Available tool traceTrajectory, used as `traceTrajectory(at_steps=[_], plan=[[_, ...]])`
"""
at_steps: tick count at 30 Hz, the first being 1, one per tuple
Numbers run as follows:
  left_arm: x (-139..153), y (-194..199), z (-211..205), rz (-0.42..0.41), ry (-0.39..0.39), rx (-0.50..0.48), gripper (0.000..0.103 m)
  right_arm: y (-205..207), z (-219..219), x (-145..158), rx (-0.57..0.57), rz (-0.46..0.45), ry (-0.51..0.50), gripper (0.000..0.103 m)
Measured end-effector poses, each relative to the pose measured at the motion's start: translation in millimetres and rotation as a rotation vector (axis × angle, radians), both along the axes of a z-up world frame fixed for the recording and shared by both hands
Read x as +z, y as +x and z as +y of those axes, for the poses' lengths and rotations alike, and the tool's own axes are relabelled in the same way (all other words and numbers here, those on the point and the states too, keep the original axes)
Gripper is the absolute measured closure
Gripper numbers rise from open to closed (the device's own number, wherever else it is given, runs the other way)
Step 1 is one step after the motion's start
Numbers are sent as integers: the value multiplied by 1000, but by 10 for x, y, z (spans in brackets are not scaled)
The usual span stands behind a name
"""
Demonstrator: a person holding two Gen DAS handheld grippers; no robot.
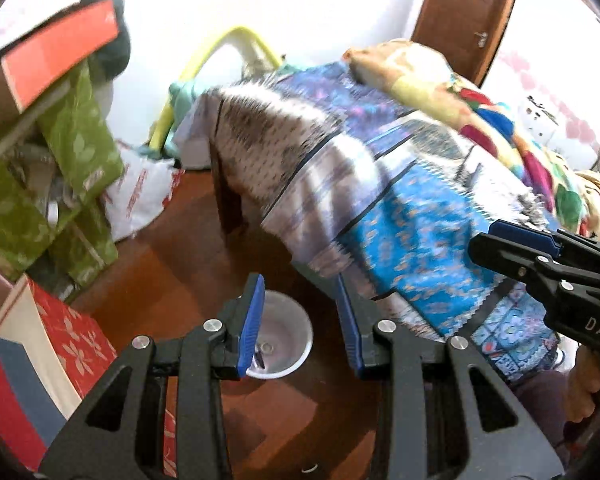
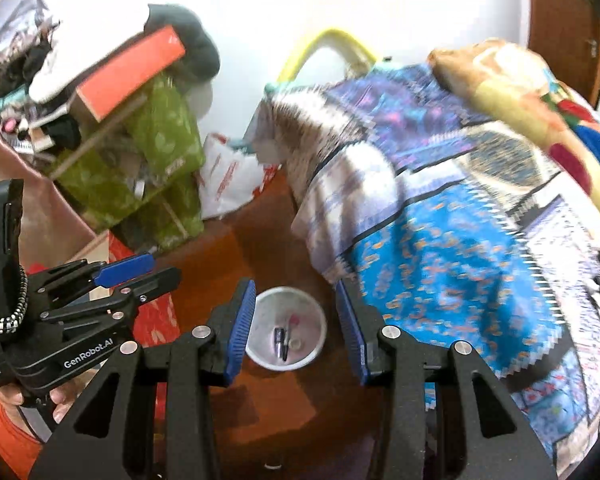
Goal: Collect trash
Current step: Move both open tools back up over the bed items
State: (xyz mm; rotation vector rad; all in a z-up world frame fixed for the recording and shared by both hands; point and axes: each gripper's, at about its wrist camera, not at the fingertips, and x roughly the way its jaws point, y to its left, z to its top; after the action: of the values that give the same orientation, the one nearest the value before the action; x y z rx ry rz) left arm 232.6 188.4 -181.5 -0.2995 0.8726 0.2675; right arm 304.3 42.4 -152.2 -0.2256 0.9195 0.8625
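A small white bin [image 2: 288,332] stands on the brown wooden floor beside the bed. It holds a dark tube-like item [image 2: 281,342], a small pink piece and a round cap. It also shows in the left wrist view [image 1: 282,336]. My left gripper [image 1: 300,312] is open and empty above the bin; it also shows at the left of the right wrist view [image 2: 140,272]. My right gripper [image 2: 296,312] is open and empty above the bin; it also shows at the right of the left wrist view [image 1: 500,240].
A bed with a blue patterned cover [image 2: 440,240] fills the right side. Green boxes [image 2: 160,168] and an orange box [image 2: 132,68] are piled at the left. A red floral box [image 1: 76,340] lies near my left gripper. A white plastic bag [image 2: 228,176] sits by the wall.
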Motion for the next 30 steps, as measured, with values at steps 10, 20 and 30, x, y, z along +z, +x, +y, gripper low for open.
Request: traceTrajectory(at_steps=[10,20,30], plan=[[481,178,-804,-71,41,-135,67,-35,-762,456,-104,-91,75,65],[544,640,-1653,-83,45,-285,65,187,-1624,572,-257,-147,86,65],[207,1374,-2278,-18,15,-395,65,592,-2433,315,-413,-113,25,65]])
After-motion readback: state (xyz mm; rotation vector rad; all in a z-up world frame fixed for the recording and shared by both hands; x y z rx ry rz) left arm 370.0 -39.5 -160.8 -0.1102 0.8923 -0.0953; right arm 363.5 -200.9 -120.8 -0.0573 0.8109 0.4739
